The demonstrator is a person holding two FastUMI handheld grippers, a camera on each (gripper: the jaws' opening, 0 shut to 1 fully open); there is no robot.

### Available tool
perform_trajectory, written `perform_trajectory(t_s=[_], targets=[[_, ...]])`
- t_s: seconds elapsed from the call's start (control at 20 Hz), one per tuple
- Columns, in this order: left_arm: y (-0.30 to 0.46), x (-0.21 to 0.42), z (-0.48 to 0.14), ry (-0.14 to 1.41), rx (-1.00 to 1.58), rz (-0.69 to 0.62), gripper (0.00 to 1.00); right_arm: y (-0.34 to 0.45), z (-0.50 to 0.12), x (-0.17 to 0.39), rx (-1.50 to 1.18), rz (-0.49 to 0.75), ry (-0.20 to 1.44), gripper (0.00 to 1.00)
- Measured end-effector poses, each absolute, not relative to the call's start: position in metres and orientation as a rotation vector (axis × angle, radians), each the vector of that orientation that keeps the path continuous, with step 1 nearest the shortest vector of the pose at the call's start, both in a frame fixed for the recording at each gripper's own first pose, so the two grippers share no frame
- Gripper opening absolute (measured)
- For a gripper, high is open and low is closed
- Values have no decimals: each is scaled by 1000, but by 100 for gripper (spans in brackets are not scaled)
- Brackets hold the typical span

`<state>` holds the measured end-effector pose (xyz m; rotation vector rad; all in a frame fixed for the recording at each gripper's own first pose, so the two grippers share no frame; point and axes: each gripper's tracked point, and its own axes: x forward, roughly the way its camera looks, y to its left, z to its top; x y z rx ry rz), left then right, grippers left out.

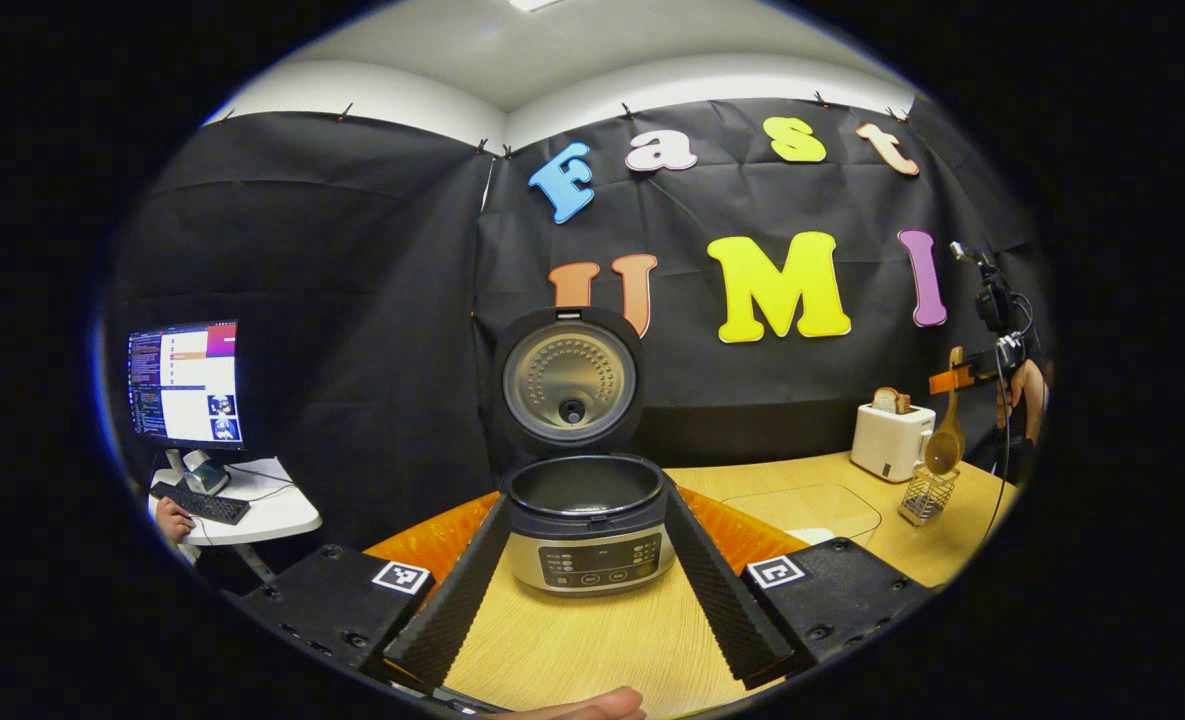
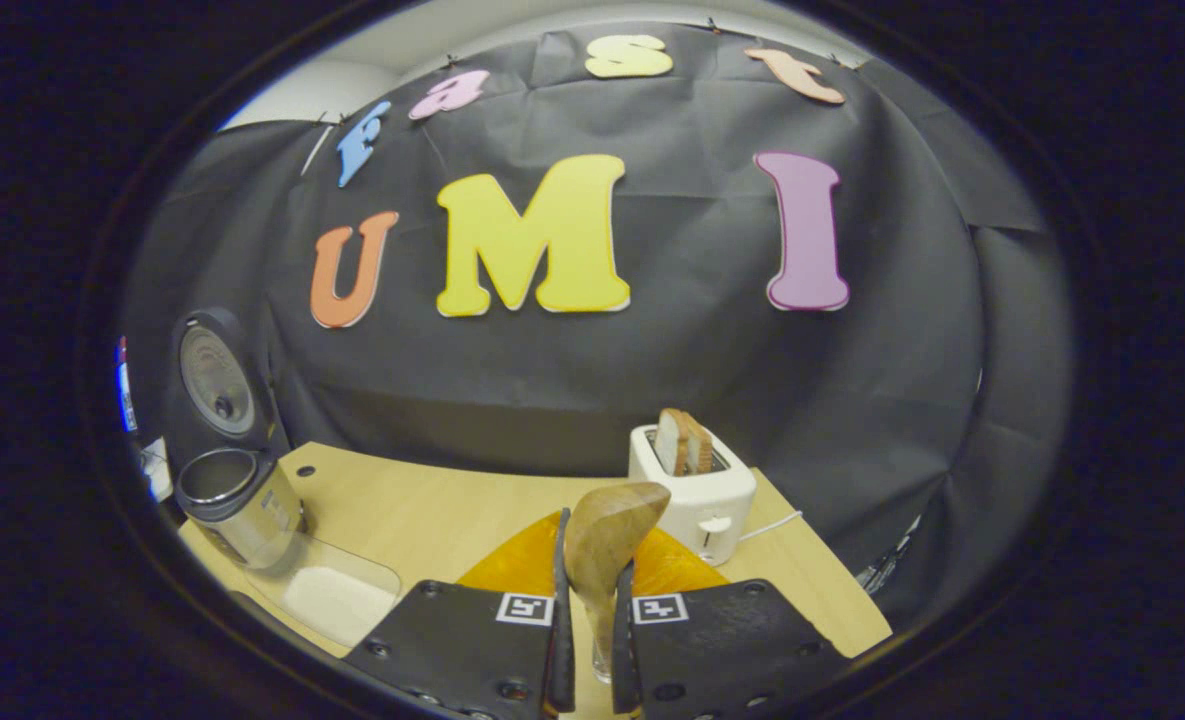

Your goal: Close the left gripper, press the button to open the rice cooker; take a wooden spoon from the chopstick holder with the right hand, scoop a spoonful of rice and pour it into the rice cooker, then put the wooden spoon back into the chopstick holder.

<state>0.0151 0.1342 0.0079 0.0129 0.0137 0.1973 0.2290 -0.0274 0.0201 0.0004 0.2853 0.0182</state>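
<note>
- Light comes from overhead; ceiling fixture (image 1: 532, 4) blown out white at the top of the left gripper view.
- Table (image 1: 572, 640) evenly lit, soft shadows only.
- Monitor (image 1: 185, 382) glows bright, overexposed.
- Strong fisheye bending at the edges in both views; rims darken.
- Centre sharp; wooden spoon (image 2: 607, 540) close to the lens in the right gripper view, slightly soft.

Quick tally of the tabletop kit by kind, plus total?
Rice cooker: 1, lid open
Toaster: 1, bread in the slot
Wooden spoon: 1, held in the right tongs
Chopstick holder: 1
Clear rice container: 1
Total: 5
</note>
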Motion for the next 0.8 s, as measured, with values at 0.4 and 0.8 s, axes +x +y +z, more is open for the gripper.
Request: perform_trajectory(t_s=[0.4,0.8], targets=[[139,6,15,4,22,181,99,123,54,210,-122,190,217,14],[139,6,14,15,24,177,99,225,5,209,-149,302,271,14]])
